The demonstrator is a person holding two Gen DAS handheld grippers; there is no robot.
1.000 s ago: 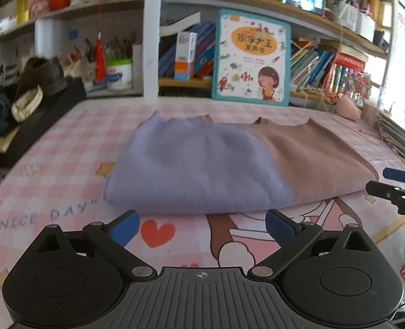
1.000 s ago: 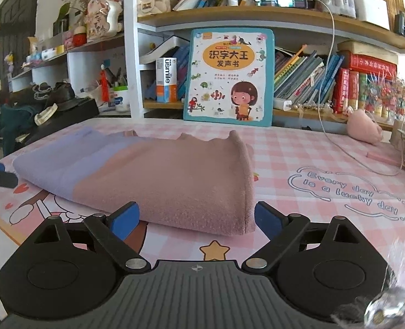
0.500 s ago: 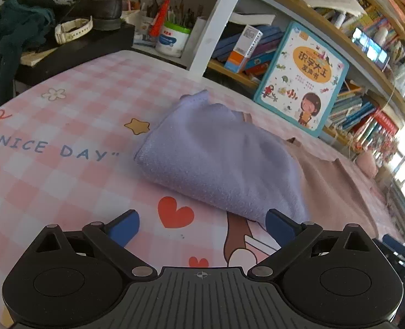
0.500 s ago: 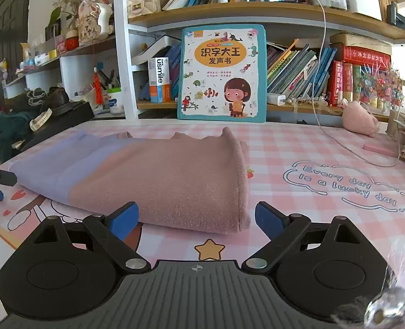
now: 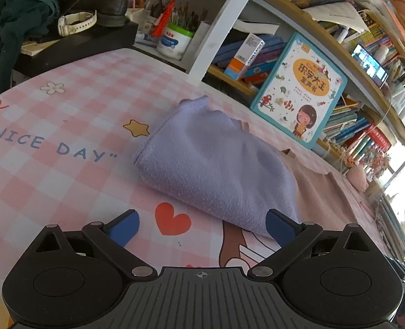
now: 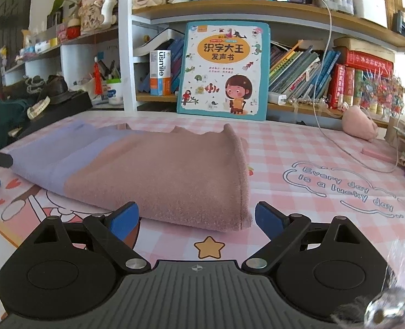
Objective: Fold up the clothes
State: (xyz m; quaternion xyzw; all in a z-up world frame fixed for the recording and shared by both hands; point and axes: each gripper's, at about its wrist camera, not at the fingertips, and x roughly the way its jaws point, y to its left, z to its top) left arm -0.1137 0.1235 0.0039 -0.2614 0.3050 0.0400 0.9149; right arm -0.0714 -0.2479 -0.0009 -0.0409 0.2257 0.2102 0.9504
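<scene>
We hold our left gripper [image 5: 201, 226] with its blue pads spread wide and nothing between them; the folded garment [image 5: 213, 167] lies on the pink checked tablecloth [image 5: 65, 126] just ahead, its lilac end nearest, its near corner beside the right-hand pad. Our right gripper [image 6: 195, 216] is spread wide too and empty, the garment's dusty-pink end [image 6: 175, 175] just in front of its pads. Beyond the garment a picture book [image 6: 224, 68] leans against the bookshelf [image 6: 257, 5]
</scene>
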